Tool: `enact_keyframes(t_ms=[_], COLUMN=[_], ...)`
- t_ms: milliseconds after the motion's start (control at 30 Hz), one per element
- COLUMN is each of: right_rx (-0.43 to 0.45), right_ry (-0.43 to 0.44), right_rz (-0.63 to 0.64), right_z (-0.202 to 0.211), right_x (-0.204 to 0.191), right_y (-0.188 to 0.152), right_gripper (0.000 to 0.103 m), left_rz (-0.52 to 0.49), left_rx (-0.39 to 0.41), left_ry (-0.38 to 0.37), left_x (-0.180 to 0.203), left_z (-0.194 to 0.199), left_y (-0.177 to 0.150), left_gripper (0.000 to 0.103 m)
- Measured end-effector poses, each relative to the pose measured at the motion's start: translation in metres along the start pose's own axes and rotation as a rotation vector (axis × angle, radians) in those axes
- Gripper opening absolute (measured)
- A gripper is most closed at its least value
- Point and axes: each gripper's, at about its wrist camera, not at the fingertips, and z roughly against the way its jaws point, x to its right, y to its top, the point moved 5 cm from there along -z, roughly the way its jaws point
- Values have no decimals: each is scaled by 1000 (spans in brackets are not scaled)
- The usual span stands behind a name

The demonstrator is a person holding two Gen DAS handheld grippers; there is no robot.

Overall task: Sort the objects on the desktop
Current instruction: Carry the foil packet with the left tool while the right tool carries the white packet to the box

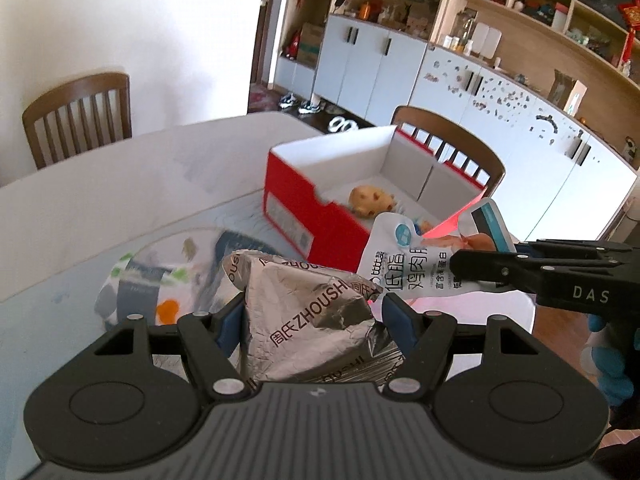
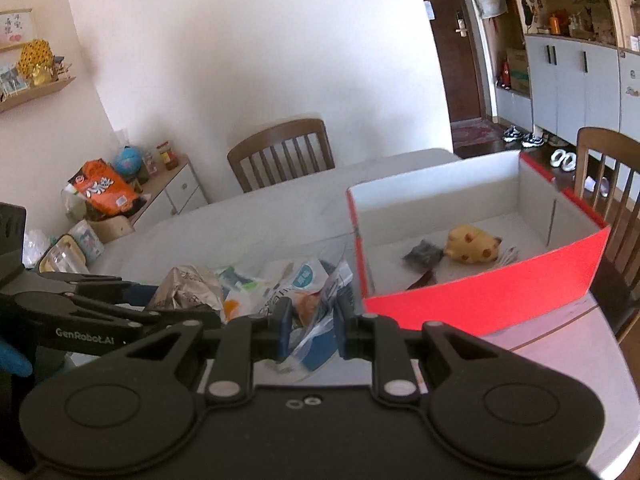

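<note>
The red box [image 2: 480, 304] stands open-topped, its near wall the only barrier, with bare floor left of the yellow toy [image 2: 472, 249] and dark packet [image 2: 424, 255] inside, while loose packets [image 2: 256, 284] crowd the table [image 2: 280, 208] just left of it.

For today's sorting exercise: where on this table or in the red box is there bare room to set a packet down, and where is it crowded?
Bare: the table between the far chair and the red box, and the box floor along its far wall. Crowded: the box's near side around the yellow toy and dark packet, and the pile of packets left of the box.
</note>
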Motion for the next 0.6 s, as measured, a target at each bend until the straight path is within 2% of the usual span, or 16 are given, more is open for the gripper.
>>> enact_keyframes(t_ms=[367,600], right_rx=[36,48], right_ry=[-38,-58], right_rz=[-18,-20], right_z=[19,23], right_x=[43,68], right_y=[26,37], right_gripper=[21,21], left_rz=[-36,-51], left_rx=[52,54], left_ry=[-12,-24], left_x=[37,57], left_z=[-13,-31], left_y=[33,50], left_gripper=[71,71])
